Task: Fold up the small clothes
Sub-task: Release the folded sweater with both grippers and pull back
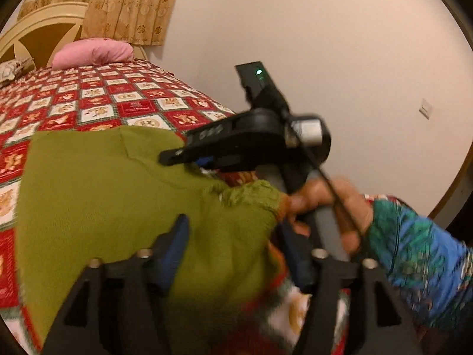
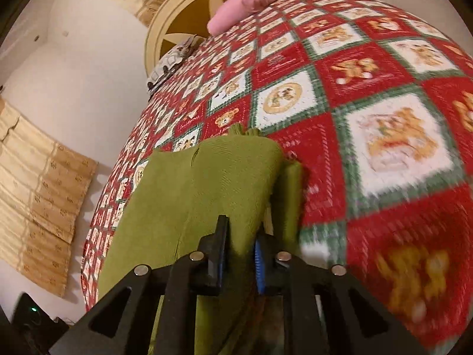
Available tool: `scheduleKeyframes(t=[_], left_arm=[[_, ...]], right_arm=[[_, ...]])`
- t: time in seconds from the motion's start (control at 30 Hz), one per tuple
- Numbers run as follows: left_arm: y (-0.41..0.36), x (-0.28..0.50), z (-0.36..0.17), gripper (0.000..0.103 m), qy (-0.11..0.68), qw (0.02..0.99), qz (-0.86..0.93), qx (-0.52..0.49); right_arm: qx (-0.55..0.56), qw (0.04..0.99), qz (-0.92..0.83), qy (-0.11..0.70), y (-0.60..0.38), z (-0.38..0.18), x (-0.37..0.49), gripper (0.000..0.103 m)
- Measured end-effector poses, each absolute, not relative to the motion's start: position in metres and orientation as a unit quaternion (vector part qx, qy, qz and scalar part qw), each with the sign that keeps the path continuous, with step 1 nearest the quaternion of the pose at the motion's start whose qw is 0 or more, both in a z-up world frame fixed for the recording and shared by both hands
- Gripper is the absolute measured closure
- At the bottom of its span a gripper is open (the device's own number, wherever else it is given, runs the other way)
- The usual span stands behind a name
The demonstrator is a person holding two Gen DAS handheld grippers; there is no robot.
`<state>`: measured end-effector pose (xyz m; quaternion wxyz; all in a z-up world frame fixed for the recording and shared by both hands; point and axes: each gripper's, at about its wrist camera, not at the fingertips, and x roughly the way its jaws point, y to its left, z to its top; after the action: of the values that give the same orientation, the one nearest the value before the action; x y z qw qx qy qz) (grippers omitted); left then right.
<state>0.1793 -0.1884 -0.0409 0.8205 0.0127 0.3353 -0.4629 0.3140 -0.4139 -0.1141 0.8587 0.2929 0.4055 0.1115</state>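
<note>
A green knitted garment (image 1: 103,192) lies partly folded on the red-and-white patchwork quilt (image 1: 88,100). In the left wrist view my left gripper (image 1: 236,248) stands open, with the green fabric spread between and under its fingers but not pinched. My right gripper (image 1: 170,158) reaches in from the right, held by a hand (image 1: 340,204), its tips on the garment's upper edge. Seen from the right wrist, my right gripper (image 2: 241,245) is shut on a raised fold of the green garment (image 2: 207,183), which stretches ahead over the quilt (image 2: 369,103).
A pink pillow (image 1: 94,51) and a cream headboard (image 1: 44,29) stand at the far end of the bed. Patterned curtains (image 1: 133,3) hang behind it. A bare wall (image 1: 325,44) runs along the bed's right side. A blue-green sleeve (image 1: 414,251) crosses the lower right.
</note>
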Motion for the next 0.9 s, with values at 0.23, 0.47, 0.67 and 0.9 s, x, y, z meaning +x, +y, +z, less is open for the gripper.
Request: scheduleKeyframes(t=[0.23, 0.47, 0.67, 0.9], left_arm=[[-0.118, 0.15, -0.032, 0.014, 0.311, 0.847, -0.431, -0.019], [-0.086, 0.164, -0.037, 0.014, 0.326, 0.875, -0.356, -0.046], [-0.083, 0.195, -0.066, 0.014, 0.387, 0.872, -0.289, -0.078], [-0.084, 0.194, -0.082, 0.013, 0.418, 0.868, -0.262, -0.06]], right_arm=[[0.238, 0.894, 0.068, 0.374, -0.406, -0.071, 0.218, 0.085], [0.181, 0.92, 0.074, 0.34, -0.36, -0.05, 0.162, 0.054], [0.143, 0.91, 0.039, 0.387, -0.335, -0.083, 0.175, 0.083], [0.141, 0.905, 0.016, 0.401, -0.331, -0.106, 0.162, 0.084]])
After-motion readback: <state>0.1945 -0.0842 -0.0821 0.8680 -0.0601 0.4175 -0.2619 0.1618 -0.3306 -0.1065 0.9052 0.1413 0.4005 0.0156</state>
